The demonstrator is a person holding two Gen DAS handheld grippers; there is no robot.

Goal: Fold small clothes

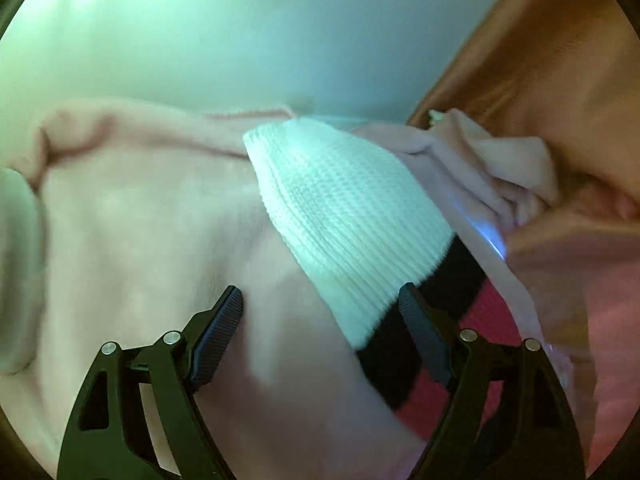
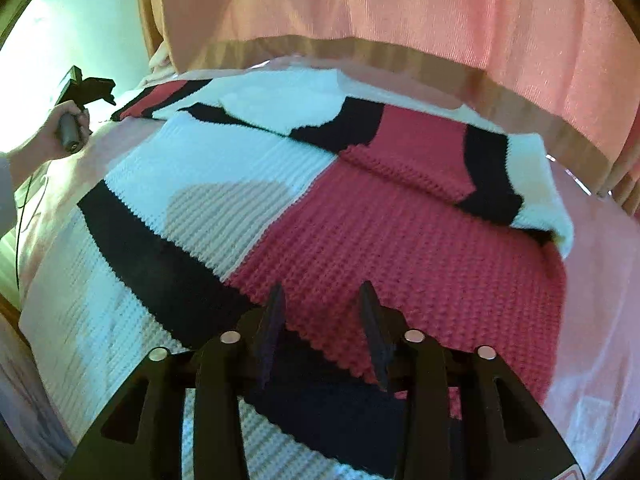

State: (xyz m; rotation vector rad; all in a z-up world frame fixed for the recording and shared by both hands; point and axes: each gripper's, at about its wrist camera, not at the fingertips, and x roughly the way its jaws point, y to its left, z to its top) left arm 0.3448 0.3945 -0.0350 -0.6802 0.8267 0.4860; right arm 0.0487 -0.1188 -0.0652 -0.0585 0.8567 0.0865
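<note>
Sweater [image 2: 320,216], a chunky waffle knit in colour blocks of white, black and deep red, lies spread flat across a pink sheet [image 2: 600,300] and fills most of the right wrist view. Its red panel sits at centre and toward 3 o'clock, a white panel toward 10 o'clock, and a black band runs diagonally from 9 o'clock down to 6 o'clock. A sleeve is folded over the body at 1 o'clock, banded red, black and white, its white cuff end lying at the sheet's edge. Another banded part reaches toward 11 o'clock.

The right gripper [image 2: 320,300] hangs just over the red and black knit at 6 o'clock, jaws parted with nothing between them.

In the left wrist view a white cuff [image 1: 344,220] stretches from centre down to 5 o'clock, where black and red bands follow. The left gripper [image 1: 320,300] has its jaws spread wide, the cuff's lower end lying between them, ungripped; whether the fingers touch the knit cannot be told.

A pink curtain [image 2: 440,12] hangs behind the bed at 12 o'clock, and a pale wall [image 1: 240,32] shows behind the sheet.
</note>
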